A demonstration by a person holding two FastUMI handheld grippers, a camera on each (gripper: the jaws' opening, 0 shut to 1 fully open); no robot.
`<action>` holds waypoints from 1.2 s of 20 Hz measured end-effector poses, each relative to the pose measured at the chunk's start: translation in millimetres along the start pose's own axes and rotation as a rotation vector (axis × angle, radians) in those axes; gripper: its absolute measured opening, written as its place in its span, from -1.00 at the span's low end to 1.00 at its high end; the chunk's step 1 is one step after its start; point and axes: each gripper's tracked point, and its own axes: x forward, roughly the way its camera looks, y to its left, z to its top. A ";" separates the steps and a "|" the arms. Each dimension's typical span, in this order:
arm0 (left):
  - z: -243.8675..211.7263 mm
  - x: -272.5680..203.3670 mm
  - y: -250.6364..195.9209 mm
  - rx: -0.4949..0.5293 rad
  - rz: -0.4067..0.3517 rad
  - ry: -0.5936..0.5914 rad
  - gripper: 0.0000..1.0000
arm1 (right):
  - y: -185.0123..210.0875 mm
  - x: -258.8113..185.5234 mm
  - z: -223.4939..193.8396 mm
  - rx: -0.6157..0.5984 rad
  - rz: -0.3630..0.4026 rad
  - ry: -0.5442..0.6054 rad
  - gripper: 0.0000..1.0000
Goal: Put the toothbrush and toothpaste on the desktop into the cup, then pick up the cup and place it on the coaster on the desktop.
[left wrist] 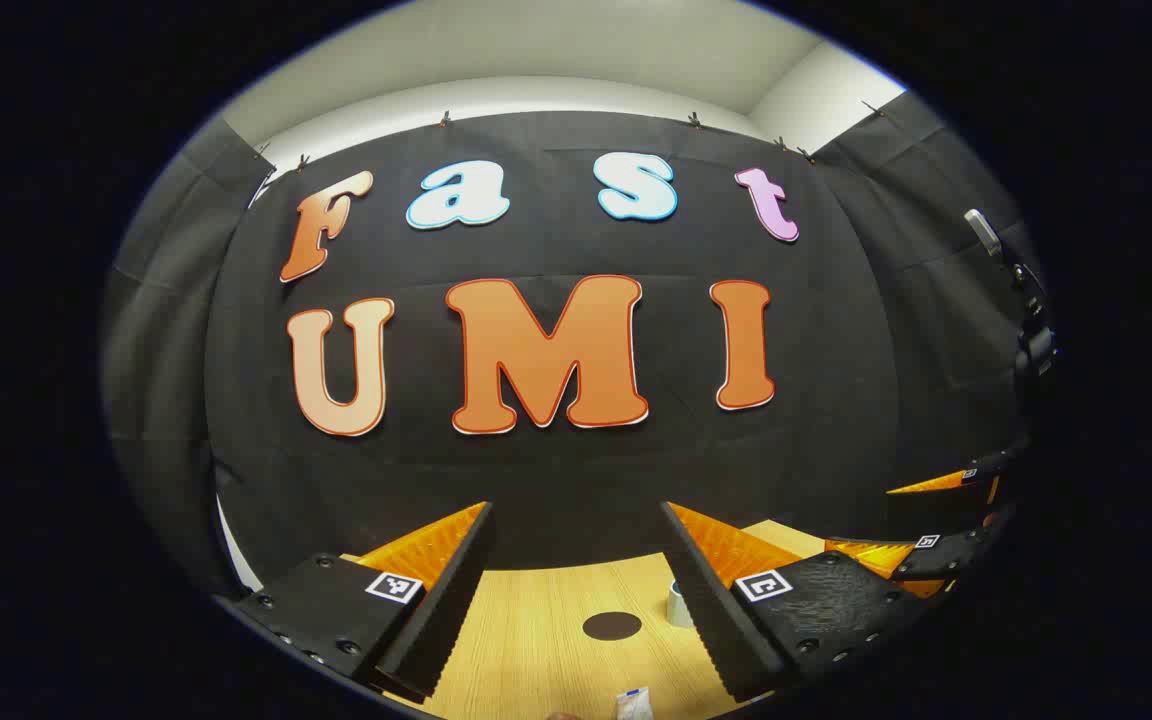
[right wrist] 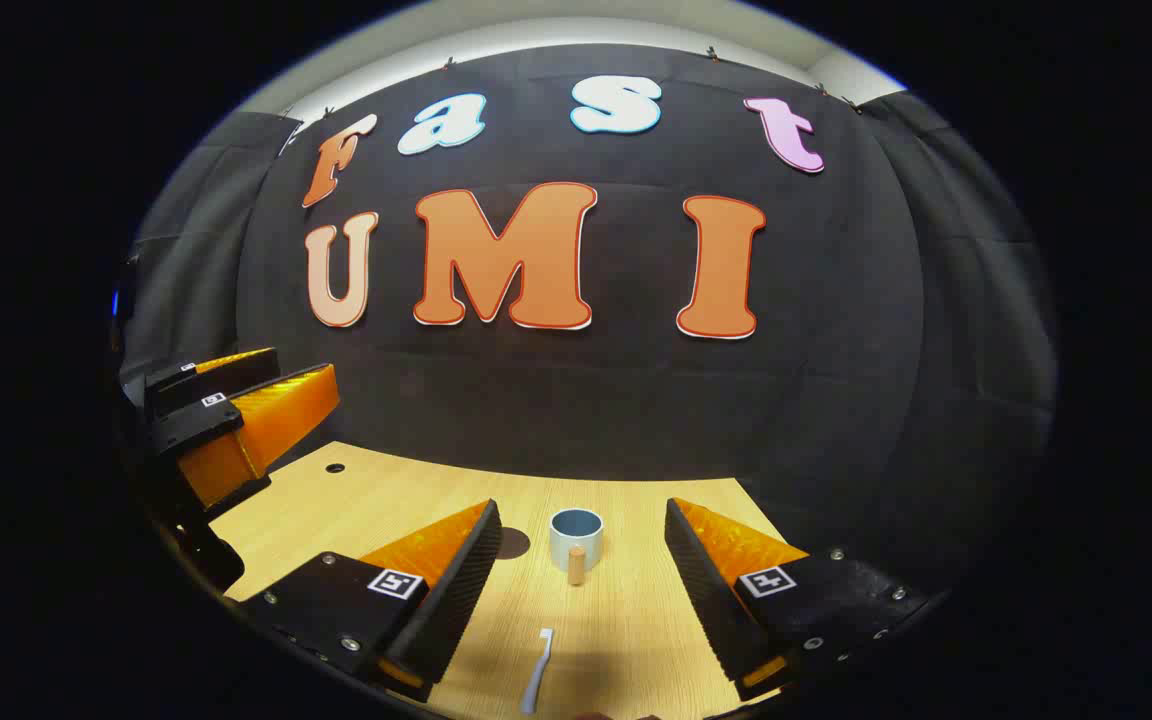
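Both grippers (left wrist: 576, 560) (right wrist: 581, 555) gape, holding nothing — brush (right wrist: 537, 670) lies flat near the cup (right wrist: 576, 537); we'd pinch its handle squarely.

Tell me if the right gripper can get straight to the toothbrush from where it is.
Probably yes. The right gripper is open and holds nothing, and the toothbrush lies flat on the bare table just ahead between its fingers. The cup stands farther back, clear of that path.

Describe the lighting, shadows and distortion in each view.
Left gripper view: fisheye bends the desktop edge; even light, sharp; dark coaster distinct. Right gripper view: same curving; cup casts a soft shadow leftward; a dim shadow falls beside the toothbrush.
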 end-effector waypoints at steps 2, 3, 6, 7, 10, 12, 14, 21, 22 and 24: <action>0.5 0.5 1.3 0.002 -0.002 -0.002 0.95 | 1.3 1.0 2.1 -0.006 -0.004 -0.006 0.97; -0.3 -1.3 1.5 0.003 -0.005 -0.003 0.95 | 0.8 1.9 3.2 -0.008 -0.007 -0.008 0.97; -0.5 -0.9 5.5 0.007 -0.010 -0.003 0.99 | -0.7 3.4 3.9 -0.008 -0.021 -0.009 0.97; 0.0 0.2 6.7 0.007 -0.014 -0.004 0.99 | -1.5 4.0 3.4 -0.008 -0.029 -0.007 0.97; -0.2 0.6 10.5 0.001 -0.025 -0.005 0.95 | -1.1 2.9 1.3 -0.007 -0.045 0.001 0.97; 1.8 1.6 11.1 -0.003 -0.035 -0.009 0.95 | 1.7 0.1 0.0 -0.011 -0.054 0.005 0.97; 2.8 3.2 13.1 -0.006 -0.042 -0.012 0.95 | 5.5 -0.6 0.8 -0.016 -0.060 0.009 0.97; 3.9 7.0 17.9 -0.029 -0.081 -0.016 0.95 | 15.6 1.7 -7.5 -0.018 -0.074 0.044 0.97; 4.1 6.0 19.8 -0.027 -0.081 -0.015 0.95 | 16.3 3.4 -11.8 -0.016 -0.070 0.062 0.97; 1.6 5.6 21.6 -0.022 -0.081 -0.009 0.94 | 16.2 7.1 -22.8 -0.013 -0.065 0.100 0.98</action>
